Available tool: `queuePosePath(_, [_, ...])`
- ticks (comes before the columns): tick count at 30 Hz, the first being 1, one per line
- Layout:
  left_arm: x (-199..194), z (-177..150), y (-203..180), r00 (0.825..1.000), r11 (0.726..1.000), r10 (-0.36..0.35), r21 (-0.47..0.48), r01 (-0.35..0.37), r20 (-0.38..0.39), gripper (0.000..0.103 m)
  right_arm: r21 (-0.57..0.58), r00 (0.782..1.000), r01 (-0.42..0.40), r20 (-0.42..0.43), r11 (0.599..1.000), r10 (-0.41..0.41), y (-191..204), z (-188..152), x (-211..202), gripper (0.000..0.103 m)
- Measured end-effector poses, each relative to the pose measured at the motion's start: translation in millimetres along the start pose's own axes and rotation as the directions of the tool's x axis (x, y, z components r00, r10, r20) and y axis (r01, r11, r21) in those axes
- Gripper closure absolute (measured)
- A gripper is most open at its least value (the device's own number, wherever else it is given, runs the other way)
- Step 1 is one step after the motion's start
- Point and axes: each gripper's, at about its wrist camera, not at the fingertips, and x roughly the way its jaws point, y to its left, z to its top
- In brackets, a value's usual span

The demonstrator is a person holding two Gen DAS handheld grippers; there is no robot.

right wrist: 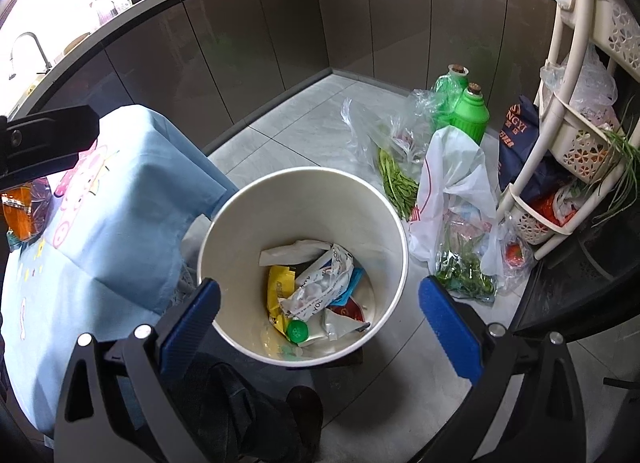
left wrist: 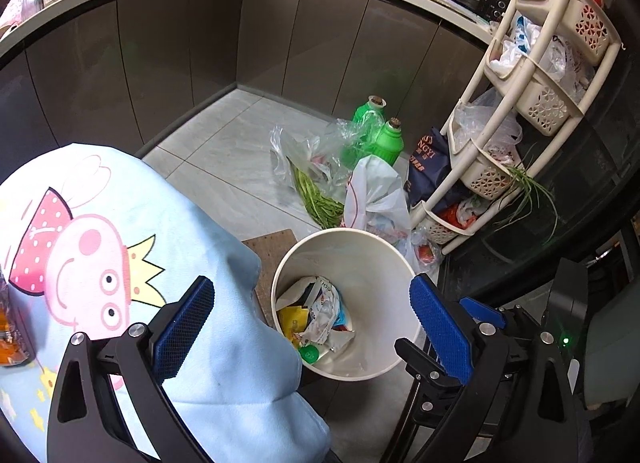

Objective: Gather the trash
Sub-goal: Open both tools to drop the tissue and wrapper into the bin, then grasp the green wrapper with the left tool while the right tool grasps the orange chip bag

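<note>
Above the bin point(right wrist: 302, 199), both hand-held grippers spread wide, empty.
Left point(left wrist: 312, 317) and right point(right wrist: 320, 303) hover over wrappers point(right wrist: 320, 287) lying in the bin; risk: a low swing could clip the rim and tip it.

Bin point(right wrist: 304, 191) mouth open from above, straight drop clear. Left blocked by blue-clothed surface point(right wrist: 120, 223) touching rim. Right crowded: white bag point(right wrist: 452, 183), bean bags, rack point(right wrist: 560, 135). Bare floor point(right wrist: 288, 135) behind bin toward cabinets point(right wrist: 240, 43).
</note>
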Motion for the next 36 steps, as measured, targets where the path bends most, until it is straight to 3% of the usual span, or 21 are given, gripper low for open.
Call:
queuePosePath(18, [-82,-7,22,0.995,0.998,0.056,-0.026,-0.053,0.083,0.009,-0.127,0.994,-0.062,0.076,0.99,0.072,61,14,-54,0.004])
queuePosePath(28, [-140,-46,93,0.987,0.978,0.13,-0.178,-0.112,0.09,0.009,-0.255,0.973,-0.17,0.11,0.952,0.203,133,20,-72,0.004])
queuePosePath(36, [-185,-102,173,0.973,0.918,0.213,-0.36,-0.169,0.088,0.009,-0.412,0.951,-0.256,0.057,0.875,0.305,205,21,-70,0.003])
